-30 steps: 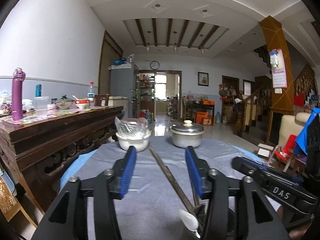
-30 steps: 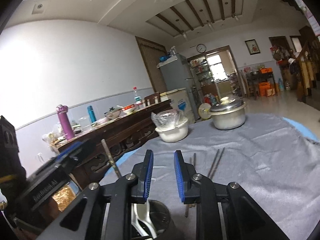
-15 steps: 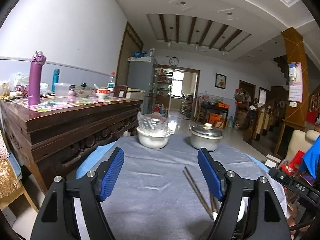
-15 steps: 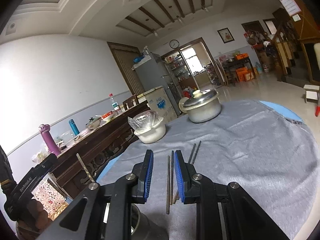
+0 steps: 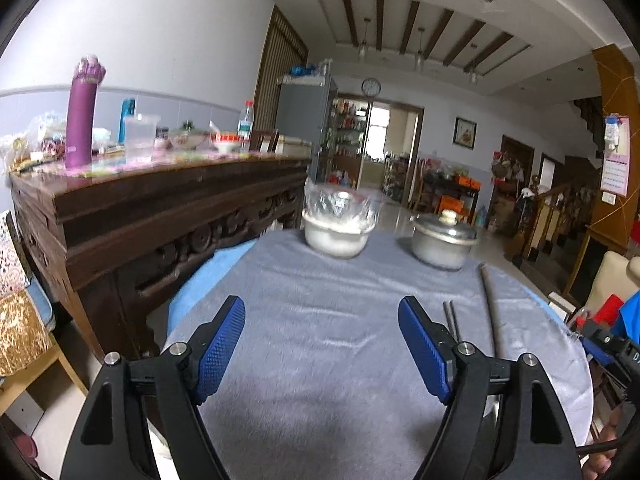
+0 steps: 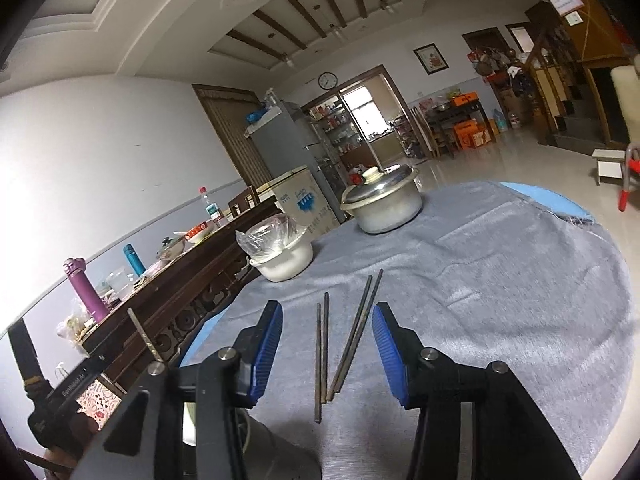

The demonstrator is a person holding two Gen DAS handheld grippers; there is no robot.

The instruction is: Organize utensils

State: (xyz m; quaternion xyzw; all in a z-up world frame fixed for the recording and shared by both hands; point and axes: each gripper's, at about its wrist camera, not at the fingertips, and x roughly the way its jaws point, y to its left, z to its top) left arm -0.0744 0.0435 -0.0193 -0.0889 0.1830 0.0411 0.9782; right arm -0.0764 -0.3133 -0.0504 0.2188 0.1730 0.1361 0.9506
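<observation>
Two pairs of dark chopsticks lie on the grey tablecloth (image 6: 500, 300): one pair (image 6: 322, 352) and a second pair (image 6: 356, 332) to its right. My right gripper (image 6: 328, 356) is open and empty, its jaws standing either side of both pairs, just above them. A metal utensil holder (image 6: 260, 440) shows partly below its left finger. My left gripper (image 5: 322, 344) is open and empty over bare cloth. To its right I see chopstick ends (image 5: 452, 320) and one upright chopstick (image 5: 490, 308).
A white bowl covered in plastic (image 5: 338, 224) and a lidded steel pot (image 5: 442, 240) stand at the table's far side. A dark wooden sideboard (image 5: 160, 216) with bottles and dishes runs along the left. The cloth's right edge (image 6: 580, 220) drops off to the floor.
Both grippers have opened wider. The left gripper has swung left, away from the holder, leaving a chopstick behind. The right gripper has moved over the chopsticks on the cloth.
</observation>
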